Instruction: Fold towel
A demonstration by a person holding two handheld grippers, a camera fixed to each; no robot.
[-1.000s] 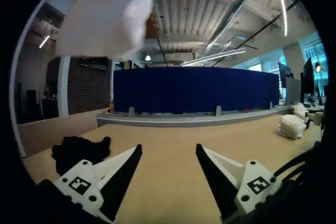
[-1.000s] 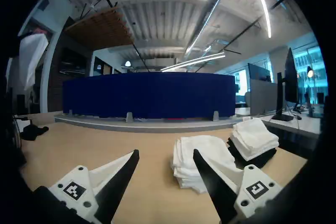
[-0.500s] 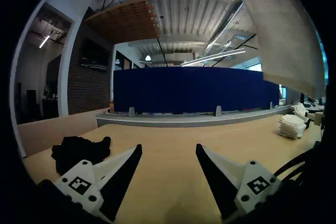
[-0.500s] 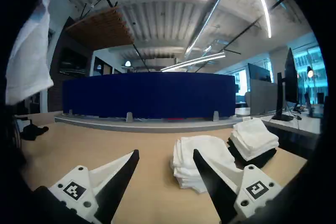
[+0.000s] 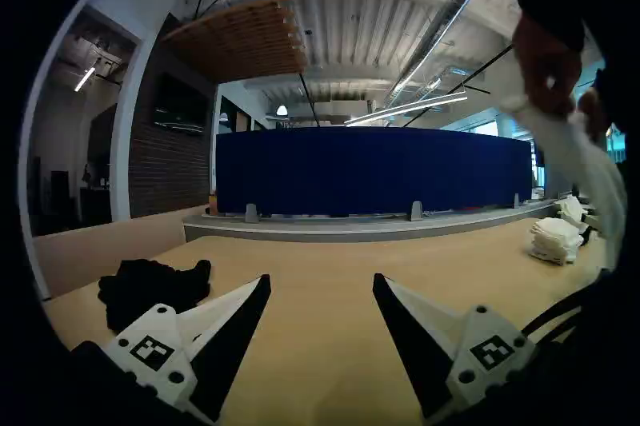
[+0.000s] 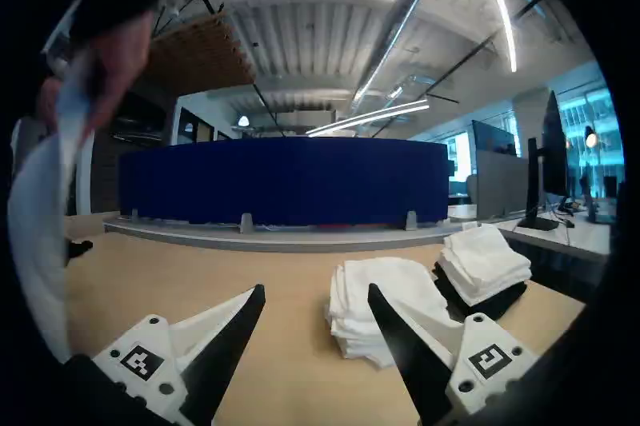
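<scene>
The towel (image 5: 578,156), dangling limp from a hand (image 5: 548,62), seems light and soft, best pinched at its corners; left gripper (image 5: 320,278) and right gripper (image 6: 315,288) gape wide, empty.

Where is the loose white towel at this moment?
The towel hangs from a hand at the right edge of the left gripper view, near the folded stack.

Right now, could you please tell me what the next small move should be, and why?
Probably lay the towel flat on the table first: a hand holds it hanging in the air, and the left gripper and right gripper are open and empty.
</scene>
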